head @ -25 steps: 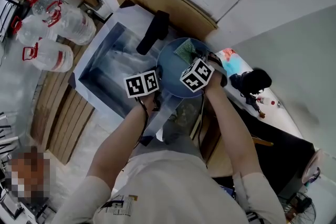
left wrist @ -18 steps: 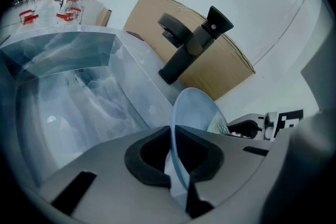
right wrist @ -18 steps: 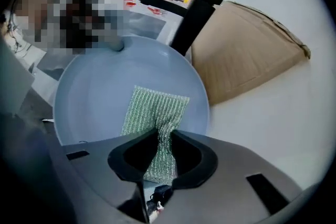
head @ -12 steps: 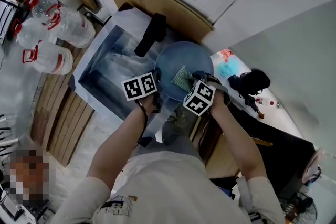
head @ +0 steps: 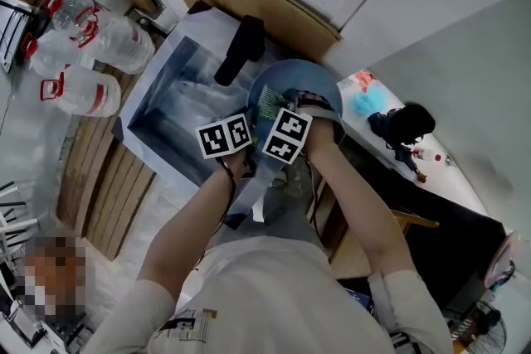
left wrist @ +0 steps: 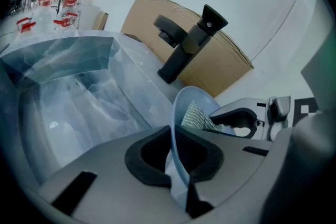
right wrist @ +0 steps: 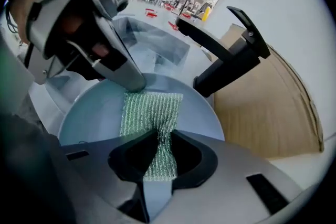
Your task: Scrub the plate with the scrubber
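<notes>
The left gripper (left wrist: 177, 155) pinches the blue plate (right wrist: 92, 113) by its rim. The right gripper (right wrist: 157, 152) squeezes the green scrubber (right wrist: 149, 107), pressed flat on the plate. Scrubbing looks started, with more left.

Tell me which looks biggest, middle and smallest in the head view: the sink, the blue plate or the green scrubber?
1. sink: clearly the largest.
2. blue plate: it is held up nearer the camera, yet still looks smaller than the sink.
3. green scrubber: a small patch on the plate.
</notes>
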`<action>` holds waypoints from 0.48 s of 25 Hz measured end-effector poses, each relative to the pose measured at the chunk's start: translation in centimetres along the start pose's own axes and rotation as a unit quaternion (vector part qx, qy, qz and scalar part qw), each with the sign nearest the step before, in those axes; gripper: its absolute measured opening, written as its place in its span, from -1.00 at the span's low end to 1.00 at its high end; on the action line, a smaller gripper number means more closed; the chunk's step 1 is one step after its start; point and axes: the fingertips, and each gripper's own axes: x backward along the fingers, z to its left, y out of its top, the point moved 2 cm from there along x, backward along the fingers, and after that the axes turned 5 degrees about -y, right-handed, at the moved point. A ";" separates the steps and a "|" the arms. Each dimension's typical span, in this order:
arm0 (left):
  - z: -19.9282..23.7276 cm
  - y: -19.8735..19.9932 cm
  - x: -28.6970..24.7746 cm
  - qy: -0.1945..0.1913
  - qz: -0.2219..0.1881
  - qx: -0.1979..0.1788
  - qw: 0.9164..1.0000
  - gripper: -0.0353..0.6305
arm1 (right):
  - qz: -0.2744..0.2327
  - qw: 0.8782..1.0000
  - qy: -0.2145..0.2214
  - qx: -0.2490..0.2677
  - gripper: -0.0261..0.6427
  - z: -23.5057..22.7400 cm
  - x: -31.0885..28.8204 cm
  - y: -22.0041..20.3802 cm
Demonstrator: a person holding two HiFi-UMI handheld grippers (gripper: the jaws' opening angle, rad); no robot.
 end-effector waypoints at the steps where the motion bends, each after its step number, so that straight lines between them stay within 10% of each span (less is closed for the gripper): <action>1: 0.0 0.0 0.0 0.000 0.001 -0.002 1.000 -0.81 | 0.006 1.000 -0.009 0.010 -0.60 -0.6 -0.3 0.2; 12: 0.0 -0.3 0.0 -0.007 0.004 0.010 1.000 -0.81 | 0.050 0.994 -0.051 -0.079 -0.60 -6.5 -1.1 -7.2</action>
